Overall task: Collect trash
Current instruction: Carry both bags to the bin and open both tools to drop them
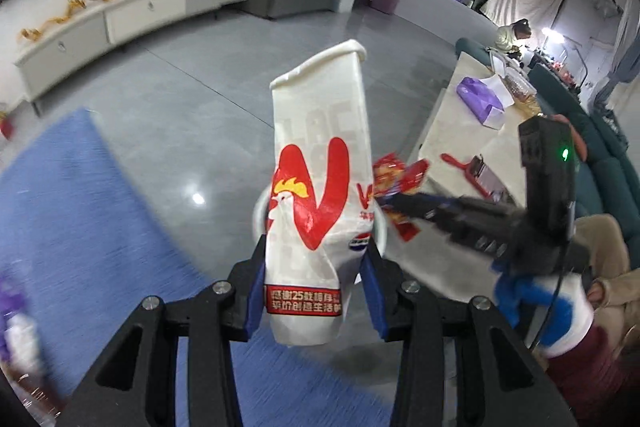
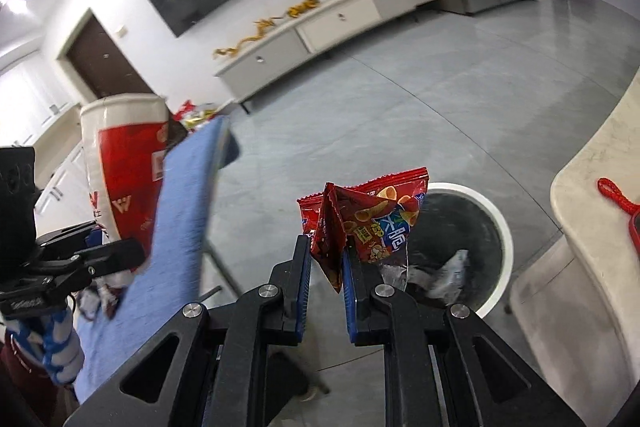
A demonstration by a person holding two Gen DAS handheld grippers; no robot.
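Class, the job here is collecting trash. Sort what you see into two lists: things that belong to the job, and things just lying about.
Belongs to the job:
- paper cup, clamped in the left gripper
- red snack bag, pinched in the right gripper
- white-rimmed bin, trash already inside

Just lying about:
- purple tissue box
- red-handled tool
- blue mat
- TV cabinet

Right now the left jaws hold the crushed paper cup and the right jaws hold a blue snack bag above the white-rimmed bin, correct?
Not quite: the snack bag is red, with only a small blue patch of print, as the right wrist view shows. The rest stands: the left gripper holds the crushed paper cup, and the right gripper holds the bag above the white-rimmed bin.
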